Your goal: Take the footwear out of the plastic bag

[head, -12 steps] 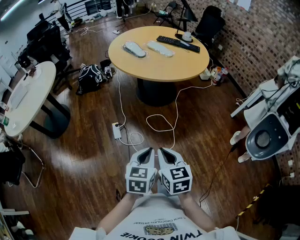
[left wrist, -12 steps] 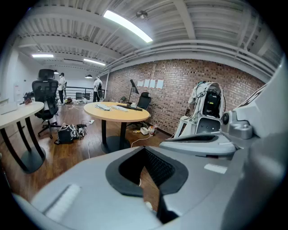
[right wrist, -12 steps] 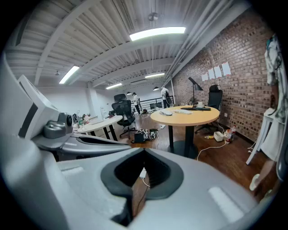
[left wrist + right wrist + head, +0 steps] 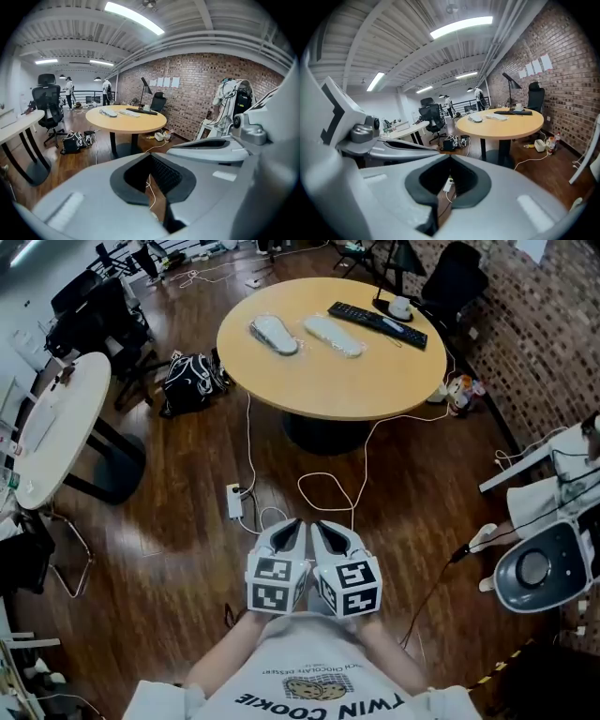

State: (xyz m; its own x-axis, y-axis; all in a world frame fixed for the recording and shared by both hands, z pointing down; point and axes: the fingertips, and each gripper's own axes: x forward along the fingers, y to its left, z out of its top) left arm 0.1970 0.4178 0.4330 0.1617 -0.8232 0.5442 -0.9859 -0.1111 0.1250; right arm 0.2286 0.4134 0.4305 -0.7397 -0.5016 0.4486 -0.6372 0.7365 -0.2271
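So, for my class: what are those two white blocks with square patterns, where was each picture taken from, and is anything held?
A person grips a tool in each hand: the left tool and right tool, both shut and empty. The patterned cubes belong to them. One camera sits on the person's head, looking down; the other two ride on the tools, looking along their jaws. Ahead, the round table carries two pale wrapped items, probably the bagged footwear, and a long black device.

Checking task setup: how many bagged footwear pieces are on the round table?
2. The left bagged slipper and the right bagged slipper lie side by side on the round wooden table, toward its far side. None seems hidden.
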